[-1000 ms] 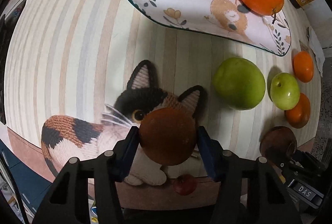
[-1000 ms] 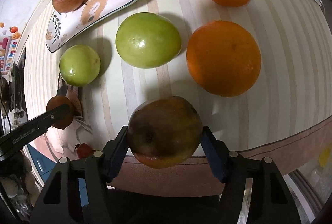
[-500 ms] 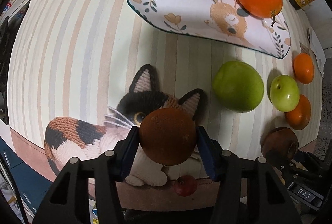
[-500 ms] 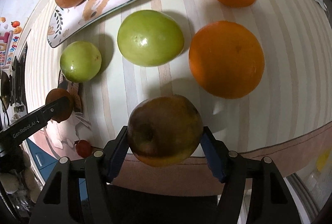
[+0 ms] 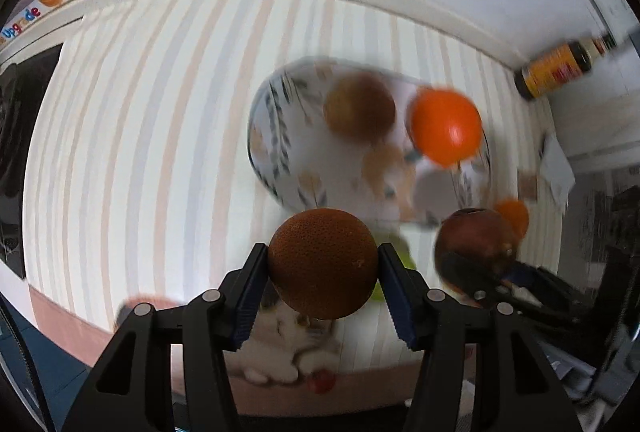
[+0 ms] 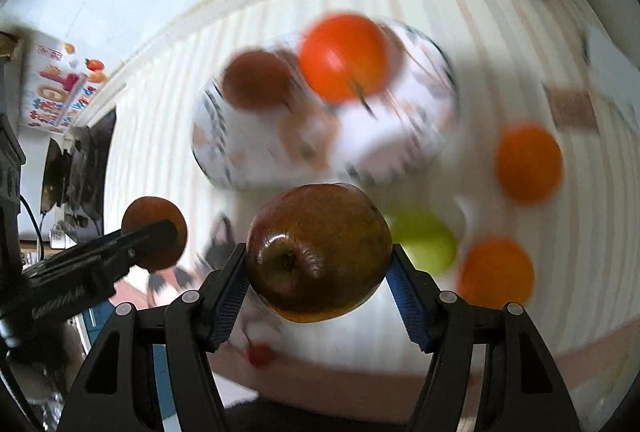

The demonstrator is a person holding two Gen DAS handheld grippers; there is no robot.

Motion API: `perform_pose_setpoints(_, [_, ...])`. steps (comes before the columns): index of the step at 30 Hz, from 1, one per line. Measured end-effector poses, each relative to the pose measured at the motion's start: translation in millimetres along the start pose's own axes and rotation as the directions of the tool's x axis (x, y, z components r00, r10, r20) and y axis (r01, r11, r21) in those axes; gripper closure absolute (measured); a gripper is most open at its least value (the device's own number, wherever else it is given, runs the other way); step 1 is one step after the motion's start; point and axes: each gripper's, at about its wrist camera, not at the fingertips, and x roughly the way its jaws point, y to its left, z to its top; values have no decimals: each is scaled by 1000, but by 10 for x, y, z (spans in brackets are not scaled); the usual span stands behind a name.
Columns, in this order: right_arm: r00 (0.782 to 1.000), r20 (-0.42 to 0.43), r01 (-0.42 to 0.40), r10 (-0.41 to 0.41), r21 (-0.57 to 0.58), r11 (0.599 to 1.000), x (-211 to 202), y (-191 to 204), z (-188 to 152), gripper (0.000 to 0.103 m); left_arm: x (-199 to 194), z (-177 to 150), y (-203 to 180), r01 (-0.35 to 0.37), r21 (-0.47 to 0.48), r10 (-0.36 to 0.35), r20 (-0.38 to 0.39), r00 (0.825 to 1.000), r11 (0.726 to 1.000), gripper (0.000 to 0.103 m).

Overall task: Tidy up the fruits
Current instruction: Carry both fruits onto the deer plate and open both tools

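Observation:
My left gripper (image 5: 322, 286) is shut on a small dark orange (image 5: 322, 264), held above the striped cloth. A dark red apple (image 6: 318, 258) sits clamped in my right gripper (image 6: 318, 274), also lifted. Ahead of both lies the oval patterned plate (image 5: 280, 155) with a brown-red apple (image 5: 359, 108) and a bright orange (image 5: 446, 127) on it. In the right wrist view the same plate (image 6: 224, 167) carries the apple (image 6: 256, 79) and orange (image 6: 344, 57). The right gripper's apple (image 5: 474, 246) shows in the left wrist view; the left gripper's orange (image 6: 154, 238) shows at left in the right wrist view.
Two oranges (image 6: 528, 161) (image 6: 496, 272) and a green apple (image 6: 428, 246) lie on the cloth right of the plate. A brown bottle (image 5: 560, 69) stands at the back by the wall. A small red fruit (image 6: 260, 354) rests near the table's front edge. The view is motion-blurred.
Both grippers have risen and tilted up with their fruit still clamped. The plate now sits lower and nearer the middle of each view, and the wall and bottle have come into sight.

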Motion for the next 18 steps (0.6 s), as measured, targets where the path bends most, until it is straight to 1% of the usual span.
perform_pose_setpoints(3, [1000, -15, 4, -4, -13, 1000, 191, 149, 302, 34, 147, 353, 96, -35, -11, 34, -25, 999, 999, 51])
perform_pose_setpoints(5, [999, -38, 14, -15, -25, 1000, 351, 249, 463, 33, 289, 542, 137, -44, -20, 43, -61, 997, 999, 51])
perform_pose_setpoints(7, [998, -54, 20, -22, -34, 999, 487, 331, 549, 33, 428, 666, 227, -53, -31, 50, -93, 994, 998, 51])
perform_pose_setpoints(11, [996, -88, 24, -29, -55, 998, 754, 488, 633, 33, 641, 793, 285, -46, -50, 38, -162, 986, 998, 50])
perform_pose_setpoints(16, [993, -117, 19, -25, -55, 998, 892, 533, 647, 33, 742, 785, 298, -43, -64, 29, -203, 979, 997, 50])
perform_pose_setpoints(18, [989, -145, -5, 0, -30, 1000, 937, 488, 651, 32, 770, 795, 294, -32, -72, 16, -208, 978, 997, 50])
